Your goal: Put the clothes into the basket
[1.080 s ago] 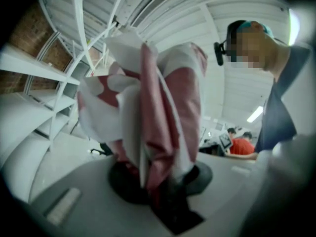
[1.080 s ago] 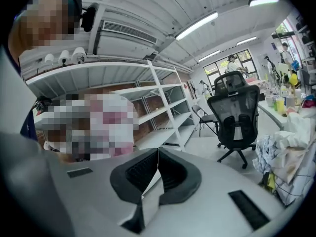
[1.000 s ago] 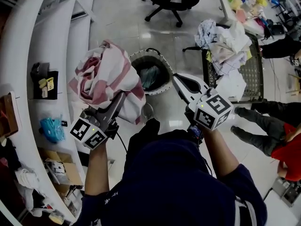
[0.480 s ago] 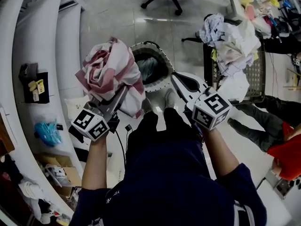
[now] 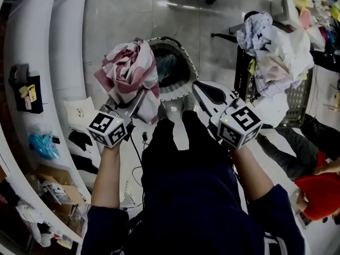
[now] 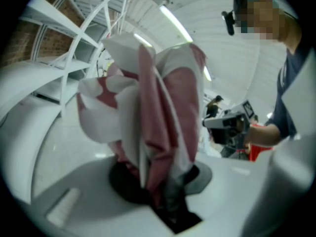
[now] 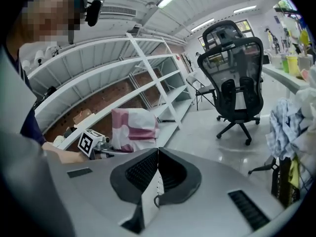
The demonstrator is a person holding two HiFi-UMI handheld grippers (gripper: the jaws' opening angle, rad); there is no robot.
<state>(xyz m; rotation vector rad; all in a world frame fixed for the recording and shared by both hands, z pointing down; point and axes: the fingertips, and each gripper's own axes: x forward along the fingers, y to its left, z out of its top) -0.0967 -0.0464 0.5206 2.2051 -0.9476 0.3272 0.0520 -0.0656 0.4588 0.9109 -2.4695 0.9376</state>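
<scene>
The clothes in play were one pink-and-white garment (image 5: 130, 70), bunched and pinched at its lower edge by the fingers of the left gripper (image 5: 137, 101). In the head view it hung past those fingers and covered the left rim of the basket (image 5: 175, 95), not yet inside. The basket lay just beyond the fingertips of both grippers and held a dark green cloth (image 5: 166, 65). The fingers of the right gripper (image 5: 201, 91) pointed at its near right rim.

Only the head view showed the basket. The left gripper view showed the pinch itself: the garment (image 6: 158, 122) rose straight out of the fingers of the left gripper (image 6: 163, 191) and filled the middle. The right gripper view showed the fingers of the right gripper (image 7: 158, 154) pressed together. To their left was the garment (image 7: 133, 130), and beyond them an office chair (image 7: 236, 90) and white shelves (image 7: 123, 78).

Compared with one second before, the grip on the garment was the same. Both grippers stood lower and closer to the basket, and the garment reached further over its rim.
</scene>
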